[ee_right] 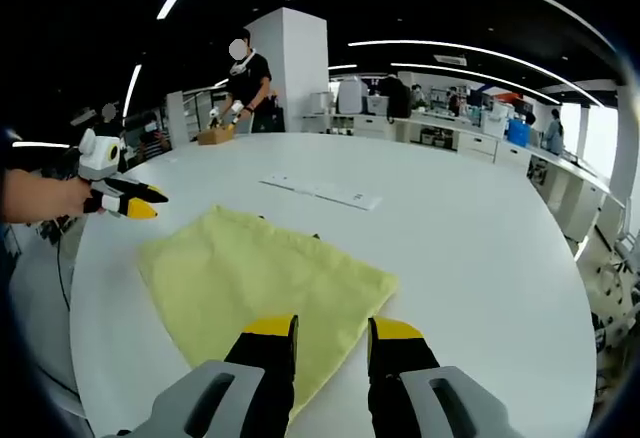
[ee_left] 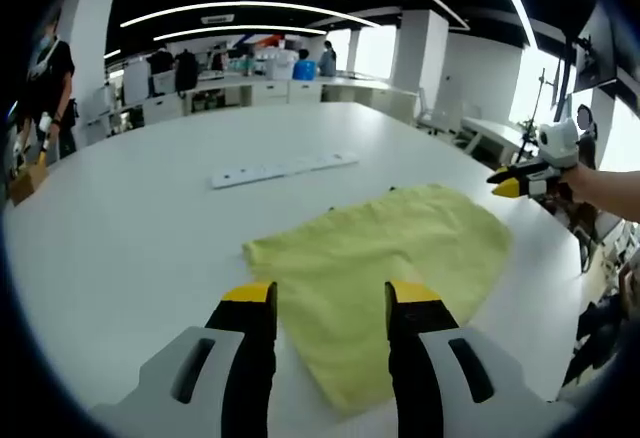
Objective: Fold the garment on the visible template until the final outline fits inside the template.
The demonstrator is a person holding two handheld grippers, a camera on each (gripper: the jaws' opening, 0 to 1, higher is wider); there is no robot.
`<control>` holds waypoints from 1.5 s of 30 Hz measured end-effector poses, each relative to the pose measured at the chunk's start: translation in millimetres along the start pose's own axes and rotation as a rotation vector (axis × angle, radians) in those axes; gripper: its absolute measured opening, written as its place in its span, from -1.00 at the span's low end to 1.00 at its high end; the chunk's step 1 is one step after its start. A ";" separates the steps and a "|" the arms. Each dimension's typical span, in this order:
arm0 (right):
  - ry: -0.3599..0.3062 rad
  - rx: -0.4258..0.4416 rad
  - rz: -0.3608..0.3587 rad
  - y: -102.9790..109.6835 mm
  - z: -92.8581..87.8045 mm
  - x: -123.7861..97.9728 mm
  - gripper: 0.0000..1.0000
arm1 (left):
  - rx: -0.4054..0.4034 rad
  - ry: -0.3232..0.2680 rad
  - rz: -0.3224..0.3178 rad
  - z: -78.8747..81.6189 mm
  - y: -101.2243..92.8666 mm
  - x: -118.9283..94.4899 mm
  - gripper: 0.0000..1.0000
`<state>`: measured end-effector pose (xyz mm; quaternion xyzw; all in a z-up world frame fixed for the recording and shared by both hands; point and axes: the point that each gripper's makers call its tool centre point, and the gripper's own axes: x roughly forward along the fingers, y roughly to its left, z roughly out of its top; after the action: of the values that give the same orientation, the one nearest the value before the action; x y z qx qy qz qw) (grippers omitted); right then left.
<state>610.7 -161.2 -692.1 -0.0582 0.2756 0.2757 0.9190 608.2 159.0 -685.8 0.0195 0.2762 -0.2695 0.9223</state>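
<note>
In the left gripper view, the left gripper (ee_left: 330,303) rose from the bottom of the frame with its yellow-tipped jaws spread apart, hovering over the near edge of a yellow garment (ee_left: 385,258). The garment lay flat on the white table (ee_left: 140,218), stretching from the centre toward the right of the frame. Beyond it, upper centre, a long white strip (ee_left: 285,169) lay on the table. At the right edge the right gripper (ee_left: 515,182) entered, held by a bare forearm; I cannot tell its jaw state there.

In the right gripper view, the right gripper (ee_right: 332,336) stood at bottom centre, jaws parted, holding nothing, above the garment's (ee_right: 265,283) lower corner. The left gripper (ee_right: 135,201) showed at the left edge. A person (ee_right: 245,83) in black stood behind the table at upper left.
</note>
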 end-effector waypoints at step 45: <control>0.067 0.012 0.039 29.5 -62.9 -38.7 -0.52 | 0.023 0.090 -0.026 -59.7 -27.0 -37.6 -0.30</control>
<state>538.0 -171.1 -722.9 -0.0563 0.3089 0.2898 0.9041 538.3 165.2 -713.8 0.0387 0.3145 -0.2835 0.9051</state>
